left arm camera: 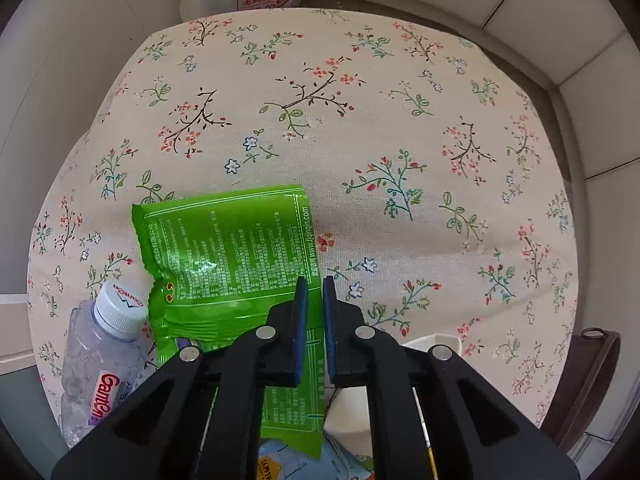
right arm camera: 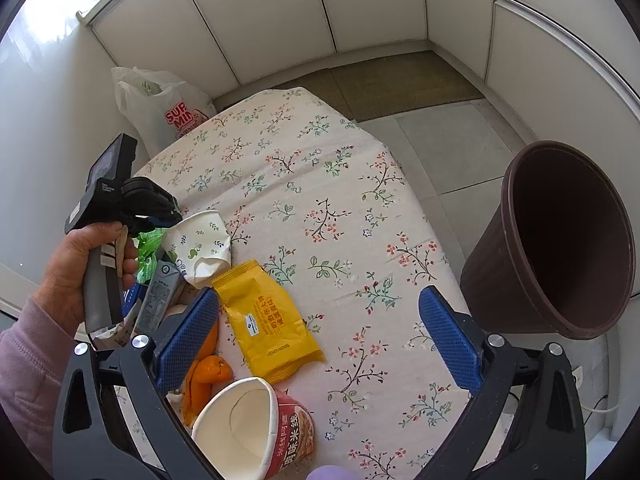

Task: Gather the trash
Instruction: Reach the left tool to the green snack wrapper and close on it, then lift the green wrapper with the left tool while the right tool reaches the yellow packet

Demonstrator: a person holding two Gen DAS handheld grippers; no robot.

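A green snack wrapper lies on the floral tablecloth, and its right edge runs up between the blue pads of my left gripper, which is shut on it. The gripper points straight down. The right wrist view shows a hand holding the left gripper over the green wrapper. My right gripper stands open and empty above a yellow wrapper. A brown bin stands beside the table on the right.
A crushed clear bottle lies left of the green wrapper. Nearby lie a crumpled paper cup, a grey carton, orange peel and a red noodle cup. A white plastic bag stands beyond the table's far end.
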